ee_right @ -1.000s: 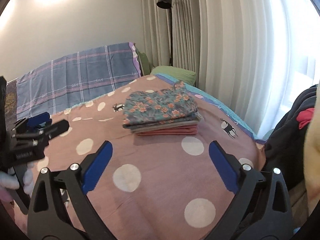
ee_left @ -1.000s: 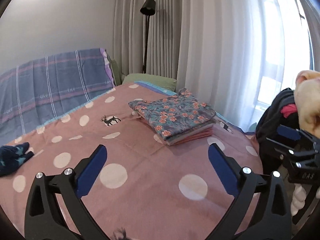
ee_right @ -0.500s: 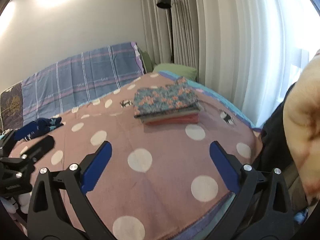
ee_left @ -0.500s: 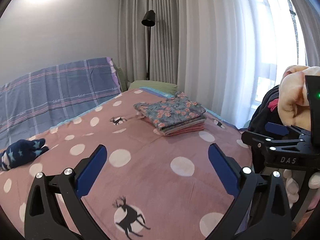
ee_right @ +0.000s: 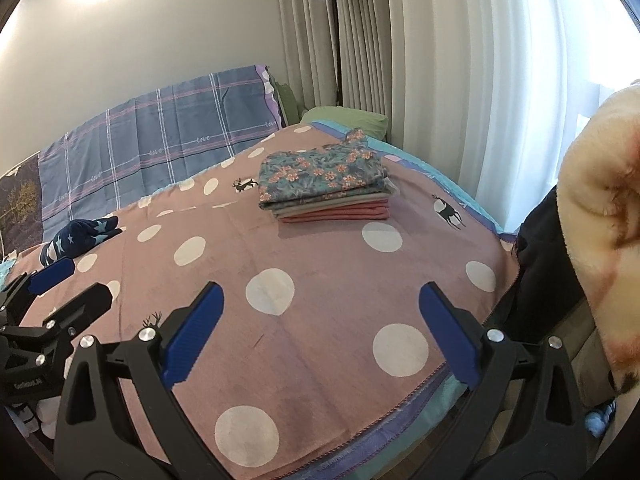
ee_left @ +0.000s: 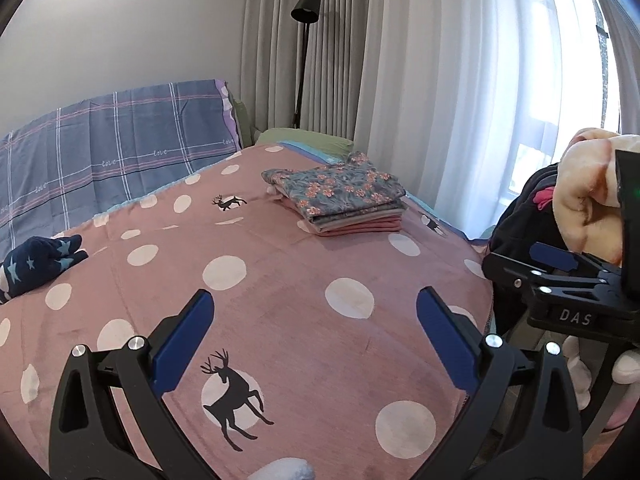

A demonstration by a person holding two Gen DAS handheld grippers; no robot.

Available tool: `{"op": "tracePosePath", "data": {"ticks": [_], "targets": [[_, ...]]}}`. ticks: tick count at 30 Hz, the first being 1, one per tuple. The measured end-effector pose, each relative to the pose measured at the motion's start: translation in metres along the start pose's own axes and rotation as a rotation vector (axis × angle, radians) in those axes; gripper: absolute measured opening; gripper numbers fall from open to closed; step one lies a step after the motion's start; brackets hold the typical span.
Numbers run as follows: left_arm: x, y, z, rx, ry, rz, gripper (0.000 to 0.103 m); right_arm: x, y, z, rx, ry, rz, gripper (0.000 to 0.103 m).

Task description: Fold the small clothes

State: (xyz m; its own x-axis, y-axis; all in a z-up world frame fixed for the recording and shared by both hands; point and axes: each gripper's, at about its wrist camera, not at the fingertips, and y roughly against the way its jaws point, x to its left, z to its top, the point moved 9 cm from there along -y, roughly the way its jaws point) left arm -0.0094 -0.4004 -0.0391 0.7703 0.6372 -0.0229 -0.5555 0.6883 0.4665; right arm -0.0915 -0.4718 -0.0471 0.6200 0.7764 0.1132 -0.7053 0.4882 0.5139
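A stack of folded clothes (ee_left: 340,200) (ee_right: 326,182), floral piece on top, rests on the far right of the pink polka-dot bedspread (ee_left: 280,280) (ee_right: 320,280). A crumpled navy star-print garment (ee_left: 36,262) (ee_right: 78,236) lies at the far left. My left gripper (ee_left: 314,332) hovers open over the near part of the bed, nothing between its blue pads. My right gripper (ee_right: 320,332) is open too, empty, above the bed's near right corner. Each gripper shows at the edge of the other's view: the right gripper (ee_left: 560,280), the left gripper (ee_right: 44,312).
A dark pile of clothes (ee_left: 520,216) (ee_right: 540,280) with a cream fleece item (ee_left: 588,196) (ee_right: 600,220) sits off the bed's right side. A blue plaid cover (ee_left: 120,152) lines the headboard side, with a floor lamp (ee_left: 305,12) and curtains (ee_left: 440,80) behind.
Both grippers have pulled back and up from the bed, so more of the bedspread and its near edge show. Both stay open and empty.
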Motion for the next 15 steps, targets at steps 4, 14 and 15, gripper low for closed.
{"op": "tracePosePath", "data": {"ticks": [4,14,15], "targets": [[-0.0008,-0.0026,-0.0005,0.007,0.000,0.001,0.101,0.0011,-0.0042,-0.0007,0.009,0.002,0.003,0.100],[-0.0027,-0.0095,-0.0007,0.017,-0.007,-0.002,0.101,0.0032,-0.0098,-0.0003,0.015,0.009,0.005,0.100],[-0.0029,-0.0104,-0.0012,0.019,-0.007,-0.003,0.101,0.0035,-0.0096,-0.0008,0.016,0.008,0.006,0.100]]}}
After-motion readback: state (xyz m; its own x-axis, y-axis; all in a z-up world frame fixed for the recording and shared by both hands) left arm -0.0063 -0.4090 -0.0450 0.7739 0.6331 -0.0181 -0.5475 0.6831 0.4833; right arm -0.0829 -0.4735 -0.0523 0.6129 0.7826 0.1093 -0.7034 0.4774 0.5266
